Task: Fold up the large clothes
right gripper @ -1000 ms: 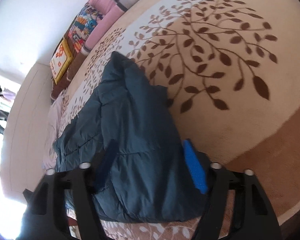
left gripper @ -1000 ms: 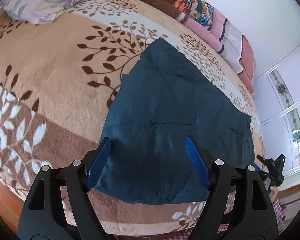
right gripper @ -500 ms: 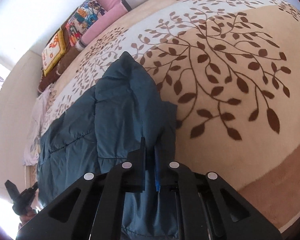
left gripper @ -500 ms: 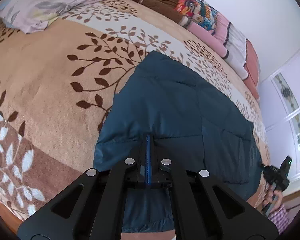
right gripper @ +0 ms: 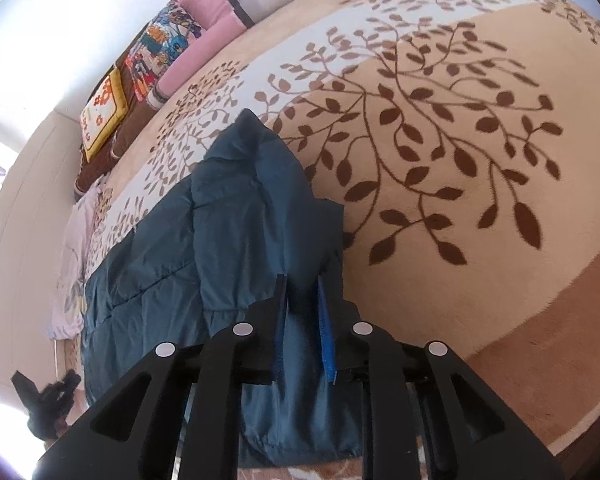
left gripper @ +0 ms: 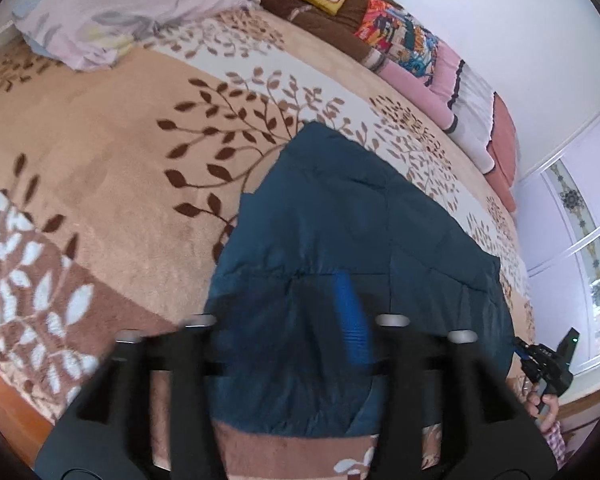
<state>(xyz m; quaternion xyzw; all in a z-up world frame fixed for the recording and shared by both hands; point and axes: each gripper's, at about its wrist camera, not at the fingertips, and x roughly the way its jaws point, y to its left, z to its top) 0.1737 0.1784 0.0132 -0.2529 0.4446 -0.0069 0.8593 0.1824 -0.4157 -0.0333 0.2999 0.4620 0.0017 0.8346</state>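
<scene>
Item: dark blue padded jacket (left gripper: 352,248), lying flat on the leaf-patterned bedspread (left gripper: 100,152), its lower end at the near edge of the bed and its long axis running away from both grippers toward the far edge where the pillows (left gripper: 440,64) are stacked. Far left corner: a crumpled pale lilac sheet (left gripper: 112,20), well apart from the jacket. Left gripper (left gripper: 296,320): blurred by motion, jaws parted, one blue pad (left gripper: 352,328) showing over the jacket's near portion; no fabric can be seen pinched between them. Right gripper (right gripper: 302,320): jaws nearly together with only a narrow gap, a ridge of jacket fabric (right gripper: 260,208) standing between the pads; whether it is actually clamped cannot be told. Relation governing the next move, as a judgement: the garment lies directly ahead of both sets of jaws, lengthwise along their line of sight, each gripper at one near corner of the hem, neither clearly nearer. A fold would likely carry the near end forward along that axis. Right-hand side of the bedspread: bare, leaf print only.
</scene>
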